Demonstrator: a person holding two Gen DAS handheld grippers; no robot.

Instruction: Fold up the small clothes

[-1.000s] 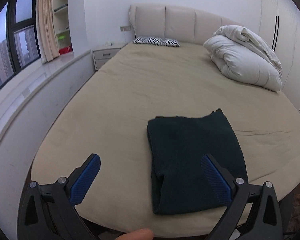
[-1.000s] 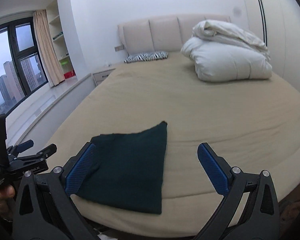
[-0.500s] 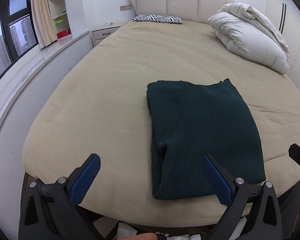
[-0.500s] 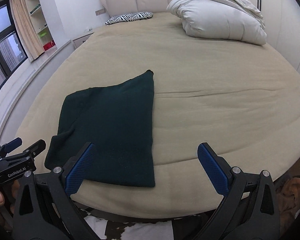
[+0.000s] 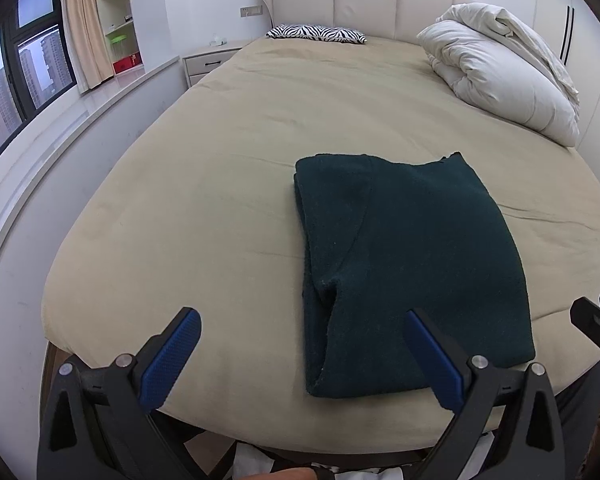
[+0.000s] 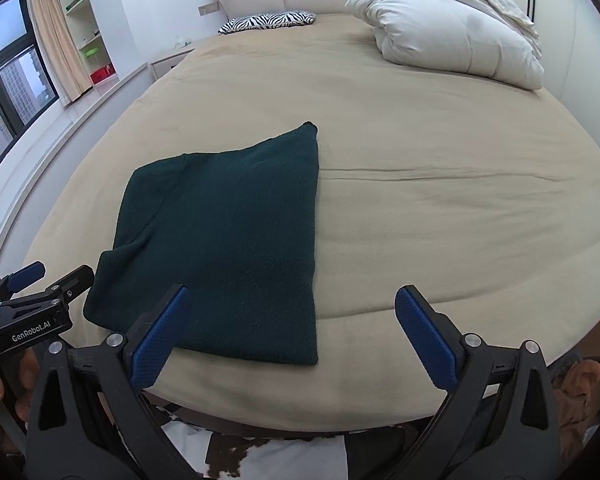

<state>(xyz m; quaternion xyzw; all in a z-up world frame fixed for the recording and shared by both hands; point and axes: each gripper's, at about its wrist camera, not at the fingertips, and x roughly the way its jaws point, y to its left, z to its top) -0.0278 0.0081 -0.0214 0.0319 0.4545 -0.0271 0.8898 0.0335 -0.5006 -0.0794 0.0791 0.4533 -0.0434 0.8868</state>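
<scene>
A dark green knit garment lies folded into a rectangle on the beige bed, near its front edge. It also shows in the right wrist view. My left gripper is open and empty, held over the bed's front edge just short of the garment's near left corner. My right gripper is open and empty, held over the front edge at the garment's near right corner. The left gripper also shows at the left of the right wrist view.
A white rolled duvet lies at the far right of the bed. A zebra-striped pillow lies by the headboard. A nightstand and window ledge run along the left. Wardrobe doors stand at the right.
Both grippers have tilted down and moved closer to the garment at the bed's front edge. Both stayed open. The garment has not moved.
</scene>
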